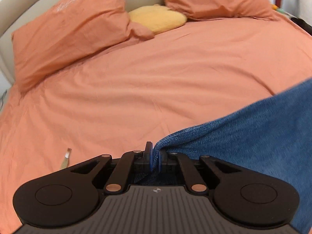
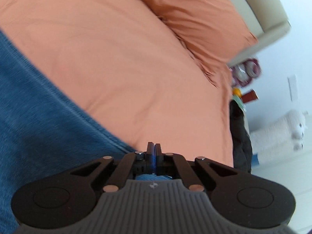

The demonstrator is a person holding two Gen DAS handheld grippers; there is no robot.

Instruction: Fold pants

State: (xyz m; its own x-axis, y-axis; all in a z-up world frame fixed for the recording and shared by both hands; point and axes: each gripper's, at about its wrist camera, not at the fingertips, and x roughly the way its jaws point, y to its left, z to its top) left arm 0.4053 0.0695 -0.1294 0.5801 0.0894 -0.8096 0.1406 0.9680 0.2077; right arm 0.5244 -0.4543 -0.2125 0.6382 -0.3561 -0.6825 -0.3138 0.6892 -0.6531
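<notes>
The blue denim pants [image 1: 253,136] hang over the orange bed. In the left wrist view they stretch from the jaws off to the right. My left gripper [image 1: 155,154] is shut on an edge of the pants, with cloth pinched between the blue pads. In the right wrist view the pants [image 2: 39,107] fill the left side and run under the tool. My right gripper [image 2: 154,152] is shut, with blue cloth showing just behind the jaws, so it holds the pants too. The rest of the pants is out of view.
The orange bedsheet [image 1: 136,87] spreads ahead. Two orange pillows [image 1: 64,35] and a yellow cushion [image 1: 158,17] lie at the beige headboard. A small object [image 1: 66,158] lies on the sheet. A nightstand with clutter [image 2: 243,81] and a dark bag [image 2: 239,134] stand beside the bed.
</notes>
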